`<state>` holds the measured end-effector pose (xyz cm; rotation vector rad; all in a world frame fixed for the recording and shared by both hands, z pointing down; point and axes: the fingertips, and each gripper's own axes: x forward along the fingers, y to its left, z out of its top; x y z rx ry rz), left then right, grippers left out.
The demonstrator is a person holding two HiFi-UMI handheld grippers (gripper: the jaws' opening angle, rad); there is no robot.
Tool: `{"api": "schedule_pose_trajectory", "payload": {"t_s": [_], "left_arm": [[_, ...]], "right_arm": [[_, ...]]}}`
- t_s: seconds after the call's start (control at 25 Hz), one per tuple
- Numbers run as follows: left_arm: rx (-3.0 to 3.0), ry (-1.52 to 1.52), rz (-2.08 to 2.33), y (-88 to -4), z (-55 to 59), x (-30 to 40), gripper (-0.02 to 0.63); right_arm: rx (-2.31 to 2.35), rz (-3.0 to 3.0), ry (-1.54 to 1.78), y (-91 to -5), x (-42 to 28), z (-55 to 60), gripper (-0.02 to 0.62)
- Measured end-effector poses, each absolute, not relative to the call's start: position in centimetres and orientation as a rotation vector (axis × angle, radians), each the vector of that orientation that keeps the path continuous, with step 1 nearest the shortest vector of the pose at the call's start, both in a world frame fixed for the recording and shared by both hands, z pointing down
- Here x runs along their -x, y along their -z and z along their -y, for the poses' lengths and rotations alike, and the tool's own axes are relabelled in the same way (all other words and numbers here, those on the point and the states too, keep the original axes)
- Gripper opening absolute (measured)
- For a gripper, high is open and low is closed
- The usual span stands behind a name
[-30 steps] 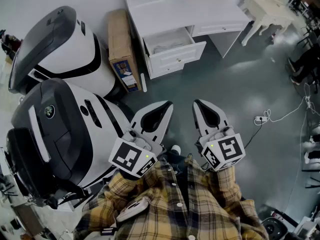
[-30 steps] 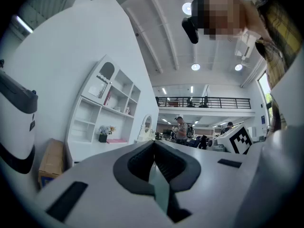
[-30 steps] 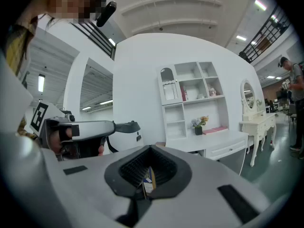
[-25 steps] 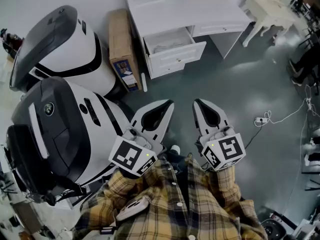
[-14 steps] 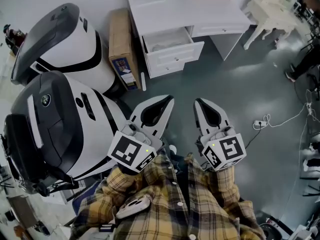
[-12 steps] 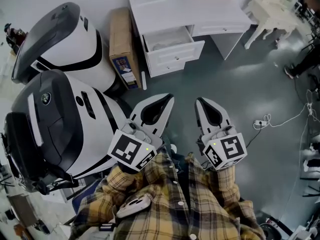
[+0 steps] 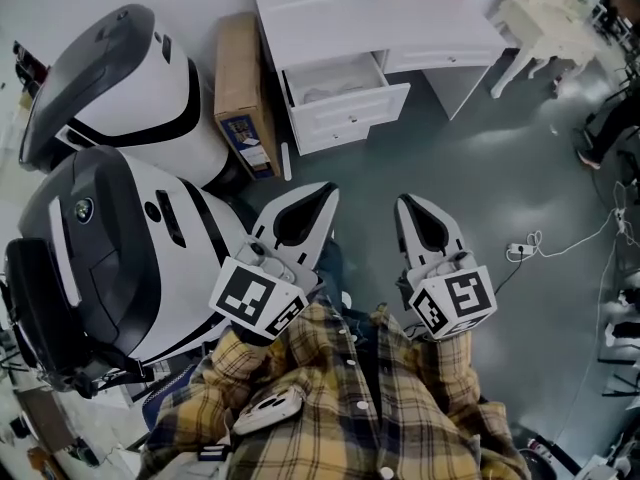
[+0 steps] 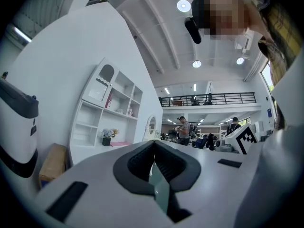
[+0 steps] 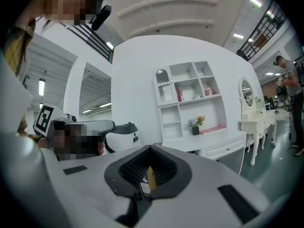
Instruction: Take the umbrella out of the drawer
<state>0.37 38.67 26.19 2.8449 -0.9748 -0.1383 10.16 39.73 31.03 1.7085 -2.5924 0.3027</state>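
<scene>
A white desk (image 7: 400, 30) stands at the top of the head view with its left drawer (image 7: 352, 118) pulled open. Something pale (image 7: 326, 94) lies inside the drawer; I cannot tell whether it is the umbrella. My left gripper (image 7: 328, 190) and right gripper (image 7: 403, 201) hover side by side over the grey floor, well short of the drawer and pointing toward the desk. Each has its jaws shut tip to tip with nothing between them. The left gripper view shows its jaw tips (image 8: 153, 142) closed, and the right gripper view shows the same (image 9: 151, 147).
Two large white-and-black machines (image 7: 120, 78) (image 7: 110, 258) fill the left side. A cardboard box (image 7: 240, 88) leans beside the desk. A white side table (image 7: 545, 18) stands top right. A cable with a plug (image 7: 520, 238) lies on the floor to the right.
Both grippers have edged a little forward toward the desk, staying shut and empty. The drawer stands as before.
</scene>
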Motion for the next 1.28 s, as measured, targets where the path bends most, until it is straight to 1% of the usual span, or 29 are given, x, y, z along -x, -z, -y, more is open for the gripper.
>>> {"api": "schedule_pose_trajectory", "payload": {"t_s": [0.36, 0.88, 1.28], "left_arm": [[-2.795, 0.105, 1.020, -27.9, -30.8, -0.1, 0.021], [-2.735, 0.062, 1.101, -28.2, -17.6, 1.9, 0.020], [-2.698, 0.105, 1.099, -28.7, -11.3, 4.1, 0.021]], "right_arm": [[-1.680, 2.574, -0.338, -32.1, -11.1, -31.9, 0.017], [-1.629, 2.578, -0.400, -32.3, -10.7, -18.4, 0.017], [-1.631, 2.515, -0.430, -33.5, -10.1, -12.3, 0.018]]}}
